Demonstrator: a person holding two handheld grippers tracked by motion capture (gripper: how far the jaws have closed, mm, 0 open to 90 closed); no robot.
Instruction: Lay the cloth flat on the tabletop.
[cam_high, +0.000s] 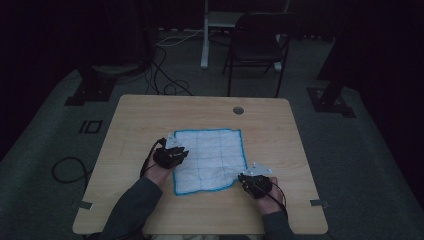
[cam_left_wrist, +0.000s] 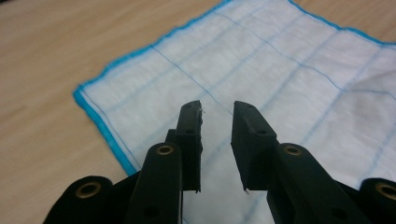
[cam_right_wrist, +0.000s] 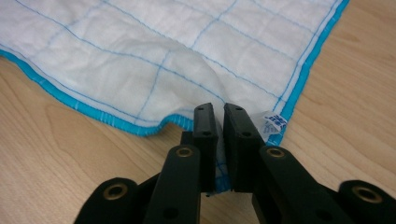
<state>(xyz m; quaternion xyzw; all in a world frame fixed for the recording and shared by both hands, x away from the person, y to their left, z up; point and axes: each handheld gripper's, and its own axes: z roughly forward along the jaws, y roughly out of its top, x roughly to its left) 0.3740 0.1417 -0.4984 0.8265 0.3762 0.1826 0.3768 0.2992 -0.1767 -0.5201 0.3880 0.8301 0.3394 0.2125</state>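
Two grippers at the cloth (cam_high: 209, 160). We note the right gripper (cam_right_wrist: 219, 112) clenched on the cloth's near right corner, hem bunched between its jaws, a small label (cam_right_wrist: 272, 122) just beside them. The left gripper (cam_left_wrist: 217, 109) hovers released, jaws parted with nothing between, over the cloth's left edge near its far left corner. The cloth lies spread on the wooden table (cam_high: 150, 112), extending forward from both grippers. We judge the left gripper nearer the free left hem; it should close there next.
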